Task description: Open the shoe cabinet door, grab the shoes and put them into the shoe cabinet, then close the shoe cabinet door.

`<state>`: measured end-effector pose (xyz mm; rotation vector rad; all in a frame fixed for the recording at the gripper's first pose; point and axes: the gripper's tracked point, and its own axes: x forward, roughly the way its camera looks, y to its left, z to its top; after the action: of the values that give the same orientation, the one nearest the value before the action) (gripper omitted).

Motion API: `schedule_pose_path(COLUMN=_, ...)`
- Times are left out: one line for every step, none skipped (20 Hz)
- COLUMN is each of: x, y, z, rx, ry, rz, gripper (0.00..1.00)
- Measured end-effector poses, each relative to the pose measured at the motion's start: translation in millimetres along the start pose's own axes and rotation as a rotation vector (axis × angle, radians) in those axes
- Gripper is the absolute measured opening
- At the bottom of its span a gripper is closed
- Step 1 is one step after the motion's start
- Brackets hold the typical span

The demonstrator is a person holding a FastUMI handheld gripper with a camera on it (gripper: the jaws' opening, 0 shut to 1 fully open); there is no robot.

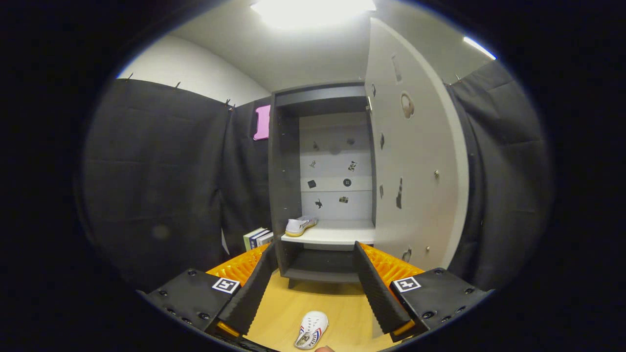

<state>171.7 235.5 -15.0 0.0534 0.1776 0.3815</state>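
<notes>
Shoe cabinet [323, 195] with door [415, 161] swung open to its right; one white shoe [300, 226] on its shelf, books [258, 238] beside its left wall. Before the cabinet, gripper [313, 288] spread wide, second shoe [311, 330] lying untouched between the fingers on wooden floor [337, 308].

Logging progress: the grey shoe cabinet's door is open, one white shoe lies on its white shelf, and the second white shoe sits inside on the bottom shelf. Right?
Not quite. The gripper view shows the second white shoe on the wooden floor, between the open gripper fingers. The rest holds: cabinet door open, one white shoe on the white shelf.
</notes>
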Motion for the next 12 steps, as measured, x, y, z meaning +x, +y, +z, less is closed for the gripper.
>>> schedule_pose_path(x=9, y=5, z=-16, rx=0.000, ry=0.023, rz=0.003, gripper=0.98)
schedule_pose_path(x=14, y=7, z=-28, rx=0.001, ry=0.044, rz=0.006, gripper=0.98)
schedule_pose_path(x=26, y=11, z=-42, rx=0.003, ry=0.067, rz=0.008, gripper=0.98)
schedule_pose_path(x=35, y=13, z=-54, rx=0.005, ry=0.089, rz=0.011, gripper=0.98)
schedule_pose_path(x=41, y=15, z=-66, rx=0.005, ry=0.106, rz=0.014, gripper=0.98)
schedule_pose_path(x=49, y=16, z=-80, rx=0.002, ry=0.119, rz=0.015, gripper=0.98)
schedule_pose_path(x=55, y=17, z=-93, rx=-0.001, ry=0.134, rz=0.013, gripper=0.98)
schedule_pose_path(x=59, y=17, z=-104, rx=0.000, ry=0.150, rz=0.010, gripper=0.98)
schedule_pose_path(x=64, y=19, z=-115, rx=0.004, ry=0.165, rz=0.010, gripper=0.98)
schedule_pose_path(x=68, y=18, z=-125, rx=0.010, ry=0.179, rz=0.009, gripper=0.98)
schedule_pose_path(x=74, y=18, z=-138, rx=0.014, ry=0.197, rz=0.006, gripper=0.98)
schedule_pose_path(x=79, y=17, z=-151, rx=0.017, ry=0.221, rz=0.002, gripper=0.98)
